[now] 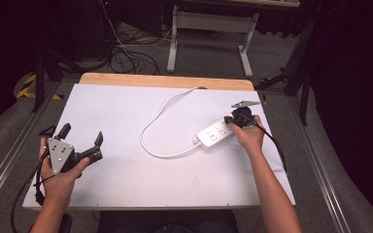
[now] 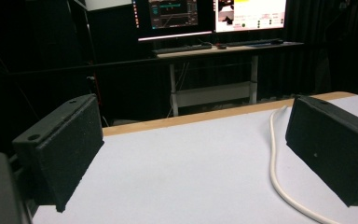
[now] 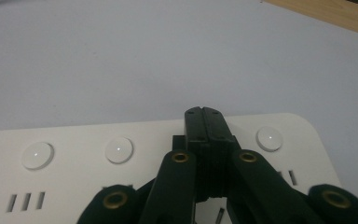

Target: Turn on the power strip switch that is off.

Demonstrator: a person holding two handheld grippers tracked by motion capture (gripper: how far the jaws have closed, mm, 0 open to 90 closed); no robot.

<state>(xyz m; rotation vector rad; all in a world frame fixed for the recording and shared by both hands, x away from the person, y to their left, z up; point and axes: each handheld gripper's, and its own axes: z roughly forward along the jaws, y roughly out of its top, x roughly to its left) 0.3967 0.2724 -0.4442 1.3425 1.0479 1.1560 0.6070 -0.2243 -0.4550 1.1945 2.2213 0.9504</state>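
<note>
**Closed jaws over the power strip's buttons**

The white power strip (image 1: 215, 134) lies on the right half of the white table (image 1: 126, 184), its cord (image 1: 151, 127) looping leftward and then back toward the far wooden edge. In the right gripper view its top face shows round switch buttons (image 3: 119, 150) in a row with socket slots below them.

The right gripper (image 1: 236, 120) sits over the strip's near end, jaws pressed fully together with nothing between them; the closed tip points down at the strip's face between two buttons. Whether the tip touches the plastic I cannot tell.

The step in hand looks like pressing a switch with the closed tip. To do it well, the tip should be centred on one button rather than the gap beside it, then pushed straight down so the strip does not skid or tilt. Keeping the jaws shut gives a firm, narrow point.

The left gripper (image 1: 80, 145) hangs well apart at the table's left side, jaws wide open and empty; it could steady the strip if it slides.
</note>
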